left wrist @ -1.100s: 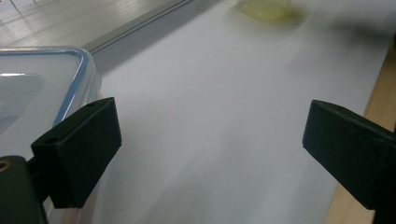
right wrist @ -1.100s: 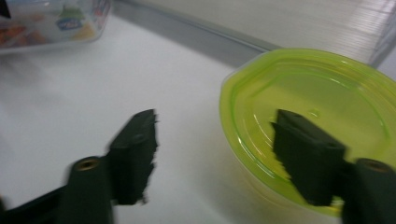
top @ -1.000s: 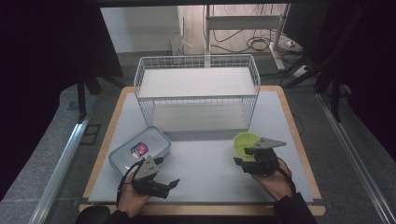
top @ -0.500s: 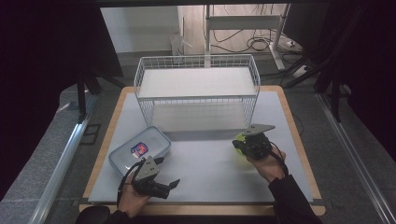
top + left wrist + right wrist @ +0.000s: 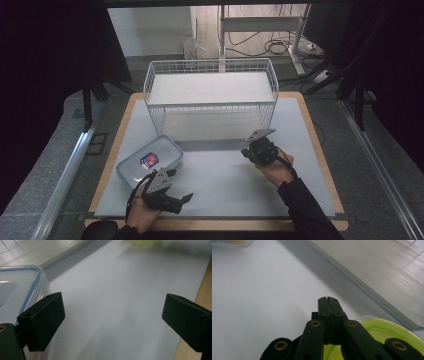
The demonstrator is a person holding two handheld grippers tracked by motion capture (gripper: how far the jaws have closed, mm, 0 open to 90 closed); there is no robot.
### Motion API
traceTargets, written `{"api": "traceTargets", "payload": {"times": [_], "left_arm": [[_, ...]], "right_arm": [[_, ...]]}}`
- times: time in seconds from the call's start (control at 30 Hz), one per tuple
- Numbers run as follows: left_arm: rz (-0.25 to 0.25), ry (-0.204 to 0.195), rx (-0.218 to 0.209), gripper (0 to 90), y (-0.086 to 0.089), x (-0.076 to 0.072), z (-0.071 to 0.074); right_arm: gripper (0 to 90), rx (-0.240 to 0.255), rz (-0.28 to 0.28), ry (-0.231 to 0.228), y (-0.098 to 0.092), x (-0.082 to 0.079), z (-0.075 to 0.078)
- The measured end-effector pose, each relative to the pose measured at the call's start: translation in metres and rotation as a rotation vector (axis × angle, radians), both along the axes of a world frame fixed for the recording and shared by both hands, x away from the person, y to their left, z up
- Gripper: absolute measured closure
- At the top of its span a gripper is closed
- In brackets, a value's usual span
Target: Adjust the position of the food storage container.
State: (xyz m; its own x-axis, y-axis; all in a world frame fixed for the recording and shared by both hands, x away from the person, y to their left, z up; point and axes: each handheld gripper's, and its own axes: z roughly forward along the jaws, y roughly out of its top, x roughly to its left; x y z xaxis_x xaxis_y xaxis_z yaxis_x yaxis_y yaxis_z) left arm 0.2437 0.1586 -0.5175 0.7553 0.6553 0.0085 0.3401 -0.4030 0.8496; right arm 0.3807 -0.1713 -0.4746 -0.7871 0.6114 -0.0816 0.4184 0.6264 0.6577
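**Clerk:** Item one, nearest the table edge?

**Checker:** Left gripper [image 5: 182, 185], held low over the white mat [image 5: 220, 175]. Jaws stood wide apart, nothing between them but bare mat.

**Clerk:** Item two?

**Checker:** Clear plastic food container [image 5: 150, 161], blue-trimmed lid on, small label on top. It lay flat on the mat just beyond the left gripper. In the left gripper view one jaw stood right against its near corner; contact could not be told.

**Clerk:** Item three?

**Checker:** Right gripper [image 5: 329, 300], farther in and to the right, a sleeved hand behind it. Jaws were pressed fully together, with nothing seen between the tips.

**Clerk:** And the bowl?

**Checker:** Yellow-green bowl [image 5: 387, 327], on the mat directly beneath the right gripper, its rim running under the linkage. Whether the rim was caught deeper in the jaws could not be told.

**Clerk:** Last item?

**Checker:** White wire basket [image 5: 210, 107], upright at the far side of the mat, well apart from the container and near the bowl
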Motion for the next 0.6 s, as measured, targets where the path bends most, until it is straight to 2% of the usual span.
{"api": "traceTargets", "payload": {"times": [0.23,0.43,0.57,0.6], "left_arm": [[0.000,0.011,-0.024,4.5,0.000,0.000,0.001],[-0.001,0.021,-0.036,4.5,0.000,0.000,0.002],[0.004,0.029,-0.039,4.5,0.000,0.000,0.003],[0.005,0.033,-0.041,4.5,0.000,0.000,0.003]], "right_arm": [[90.0,0.017,-0.021,0.008,-0.013,-0.003,0.001],[90.0,0.018,-0.058,0.019,-0.036,-0.011,-0.001],[90.0,0.035,-0.109,0.022,-0.060,-0.018,-0.002],[90.0,0.035,-0.109,0.022,-0.060,-0.018,-0.002]]}}
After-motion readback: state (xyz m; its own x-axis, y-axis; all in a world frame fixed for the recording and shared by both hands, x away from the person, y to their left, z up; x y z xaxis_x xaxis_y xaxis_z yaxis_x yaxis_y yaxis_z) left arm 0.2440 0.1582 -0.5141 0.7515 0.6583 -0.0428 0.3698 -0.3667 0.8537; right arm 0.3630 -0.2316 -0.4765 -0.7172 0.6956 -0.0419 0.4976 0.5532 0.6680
